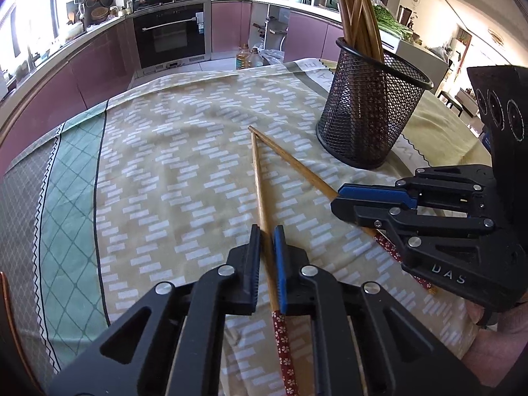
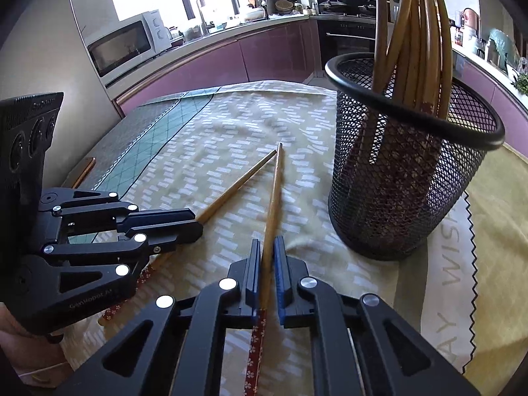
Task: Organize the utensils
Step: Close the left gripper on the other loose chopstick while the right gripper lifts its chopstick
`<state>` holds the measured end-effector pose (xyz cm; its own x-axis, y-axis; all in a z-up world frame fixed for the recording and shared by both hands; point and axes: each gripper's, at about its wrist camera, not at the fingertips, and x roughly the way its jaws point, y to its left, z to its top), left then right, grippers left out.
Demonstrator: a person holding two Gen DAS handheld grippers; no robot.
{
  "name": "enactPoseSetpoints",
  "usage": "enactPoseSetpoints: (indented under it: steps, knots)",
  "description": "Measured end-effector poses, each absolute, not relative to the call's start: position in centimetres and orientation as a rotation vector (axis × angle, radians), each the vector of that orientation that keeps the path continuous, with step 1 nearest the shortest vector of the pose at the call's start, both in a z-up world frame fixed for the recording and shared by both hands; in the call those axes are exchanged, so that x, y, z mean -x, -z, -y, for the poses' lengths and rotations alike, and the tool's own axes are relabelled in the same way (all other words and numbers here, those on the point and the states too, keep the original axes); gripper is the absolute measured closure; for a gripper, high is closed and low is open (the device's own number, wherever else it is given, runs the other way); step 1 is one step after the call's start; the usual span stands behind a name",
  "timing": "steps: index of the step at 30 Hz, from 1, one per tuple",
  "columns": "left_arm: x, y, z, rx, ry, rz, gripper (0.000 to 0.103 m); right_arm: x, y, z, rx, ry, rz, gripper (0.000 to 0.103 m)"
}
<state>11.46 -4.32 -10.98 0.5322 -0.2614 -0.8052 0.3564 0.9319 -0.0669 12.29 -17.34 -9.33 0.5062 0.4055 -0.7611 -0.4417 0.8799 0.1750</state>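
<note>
Our left gripper point(image 1: 266, 231) has its jaws drawn narrow around one chopstick point(image 1: 259, 181), the black pad on one side and the blue pad on the other pressing its wooden shaft, with the red flowered handle end running back beneath us. Our right gripper point(image 2: 266, 246) is closed the same way on the second chopstick point(image 2: 274, 191), whose handle also trails back under the fingers. Ahead of both grippers the two thin tips lie on the patterned tablecloth point(image 1: 171, 151) and nearly meet, forming a narrow V. Beyond the right gripper, slightly to its right, stands the black mesh holder point(image 2: 402, 178), upright on the cloth and already carrying a bundle of chopsticks point(image 2: 415, 43) leaning against its rim. From the left gripper the holder sits ahead and well to the right.
</note>
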Motion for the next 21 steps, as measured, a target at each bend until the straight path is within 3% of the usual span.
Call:
enactPoseSetpoints:
  steps: [2,8,13,21]
  knots:
    - [-11.5,11.0,4.5,-0.121,0.372,-0.942,0.089,-12.3,9.3,17.2,0.048,-0.513,-0.906,0.092]
    - [-11.5,10.9,5.1,-0.159,0.366,-0.929,0.088,-12.4,9.4,16.7,0.059,-0.519,-0.897,0.087]
    - [-11.6,10.9,5.0,-0.147,0.363,-0.923,0.09,-12.6,9.3,17.3,0.029,-0.513,-0.902,0.095]
    - [-11.5,10.9,4.9,-0.123,0.357,-0.92,0.093,-12.6,9.2,17.9,0.004,-0.517,-0.9,0.096]
